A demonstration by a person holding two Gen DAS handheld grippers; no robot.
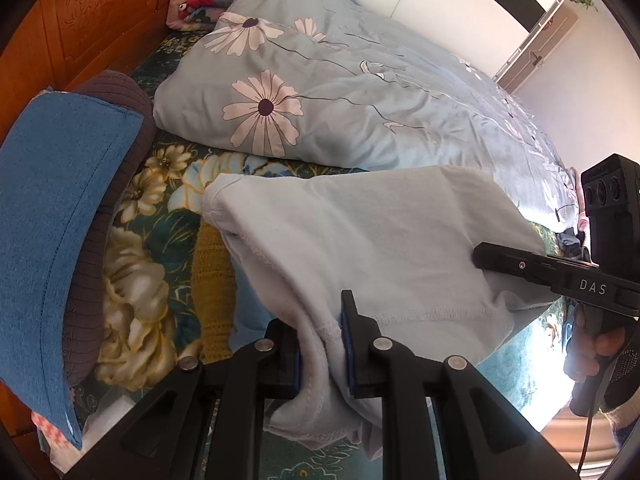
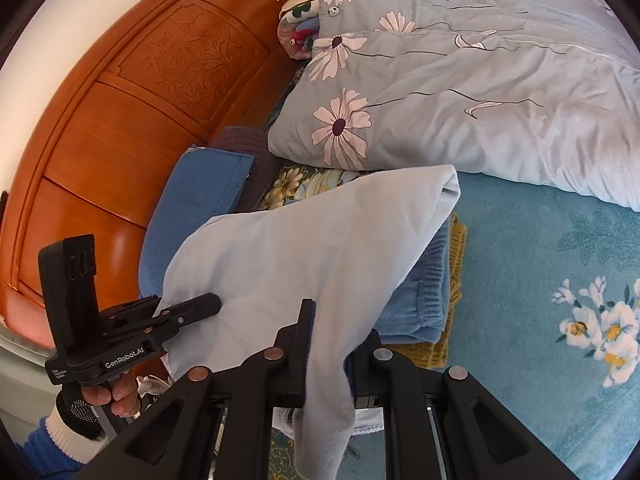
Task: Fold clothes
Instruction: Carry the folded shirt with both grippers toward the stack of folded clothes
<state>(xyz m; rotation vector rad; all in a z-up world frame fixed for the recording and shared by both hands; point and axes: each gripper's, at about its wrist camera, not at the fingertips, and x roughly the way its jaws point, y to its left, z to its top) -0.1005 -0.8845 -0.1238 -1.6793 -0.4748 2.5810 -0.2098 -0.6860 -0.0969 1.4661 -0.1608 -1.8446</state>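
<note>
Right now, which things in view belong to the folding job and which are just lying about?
In the job:
pale blue garment, held up over the bed
left tongs, shut on it
right tongs, shut on it
folded stack below

Lying about:
floral duvet
blue pillow
headboard

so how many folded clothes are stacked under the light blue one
2: a blue knit on top, a mustard knit beneath it, both below the held light blue garment. More may be hidden.
</note>
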